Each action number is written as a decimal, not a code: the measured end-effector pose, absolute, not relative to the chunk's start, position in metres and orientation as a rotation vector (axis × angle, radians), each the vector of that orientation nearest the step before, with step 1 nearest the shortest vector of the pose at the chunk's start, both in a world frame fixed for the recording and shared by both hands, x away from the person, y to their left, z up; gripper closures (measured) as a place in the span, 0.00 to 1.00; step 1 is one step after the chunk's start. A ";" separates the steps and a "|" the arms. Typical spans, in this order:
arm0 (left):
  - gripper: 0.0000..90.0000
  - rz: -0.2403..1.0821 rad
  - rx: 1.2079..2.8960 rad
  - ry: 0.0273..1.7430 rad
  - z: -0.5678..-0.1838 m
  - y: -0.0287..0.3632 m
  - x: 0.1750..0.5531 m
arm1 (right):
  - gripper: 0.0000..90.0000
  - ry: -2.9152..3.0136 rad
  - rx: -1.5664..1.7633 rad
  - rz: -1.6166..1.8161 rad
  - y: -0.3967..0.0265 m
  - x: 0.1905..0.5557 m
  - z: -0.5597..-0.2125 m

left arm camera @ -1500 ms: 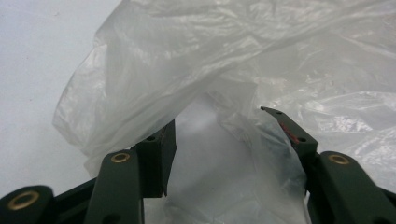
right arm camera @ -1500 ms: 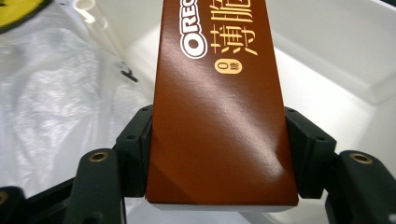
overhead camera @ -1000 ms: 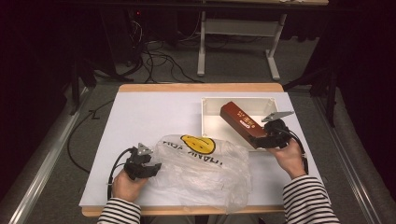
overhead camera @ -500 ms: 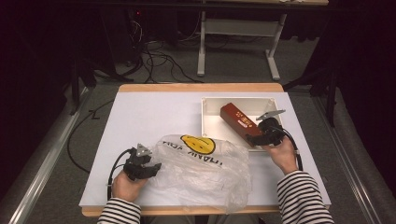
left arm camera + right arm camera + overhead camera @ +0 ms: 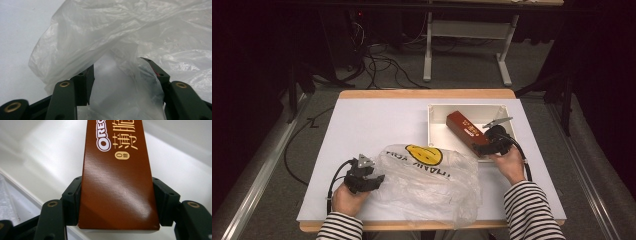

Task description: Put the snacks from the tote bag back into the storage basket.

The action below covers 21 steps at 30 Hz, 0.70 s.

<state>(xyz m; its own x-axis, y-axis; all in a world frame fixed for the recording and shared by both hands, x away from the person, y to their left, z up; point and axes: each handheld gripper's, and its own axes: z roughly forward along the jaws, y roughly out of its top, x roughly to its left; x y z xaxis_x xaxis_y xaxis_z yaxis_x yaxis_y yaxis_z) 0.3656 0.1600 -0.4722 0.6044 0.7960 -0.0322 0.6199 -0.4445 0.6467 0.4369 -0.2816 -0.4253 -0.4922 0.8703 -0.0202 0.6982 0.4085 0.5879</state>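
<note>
From the high view, the white tray (image 5: 432, 131) sits on the far right part of the table (image 5: 372, 125), and everything else places itself against it. The brown biscuit box (image 5: 464, 129) lies slantwise inside the tray, one end toward the tray's near rim, where the right gripper (image 5: 484, 147) meets it. That view leaves the grip itself too small to read; the right gripper view settles it, with both black pads pressed flat against the long sides of the box (image 5: 117, 182), its near end between them, and the tray's white floor (image 5: 45, 157) behind. It also shows the white lettering on the box top. Left of the tray and nearer the person, a clear plastic bag (image 5: 427, 180) with a yellow face print lies crumpled on the table. The left gripper (image 5: 371, 181) sits at the bag's left edge, well apart from the tray. The left gripper view shows its jaws standing moderately apart with folds of the bag (image 5: 125, 50) draped over and between them; whether the film is actually pinched I cannot tell.
</note>
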 end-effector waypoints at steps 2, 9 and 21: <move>0.53 0.367 2.208 1.113 -0.472 0.160 0.366 | 0.41 2.346 1.361 0.748 -0.281 0.438 -0.427; 0.53 0.367 2.207 1.113 -0.472 0.160 0.366 | 0.41 2.354 1.365 0.737 -0.279 0.441 -0.430; 0.53 0.368 2.206 1.114 -0.472 0.160 0.366 | 0.41 2.355 1.386 0.734 -0.279 0.444 -0.432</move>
<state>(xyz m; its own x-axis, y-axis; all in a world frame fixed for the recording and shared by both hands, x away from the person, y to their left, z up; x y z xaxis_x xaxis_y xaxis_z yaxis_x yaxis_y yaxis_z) 0.3656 0.1601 -0.4723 0.6029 0.7971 -0.0335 0.6207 -0.4423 0.6473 0.4444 -0.2792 -0.4324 -0.4835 0.8753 -0.0077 0.7159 0.4005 0.5719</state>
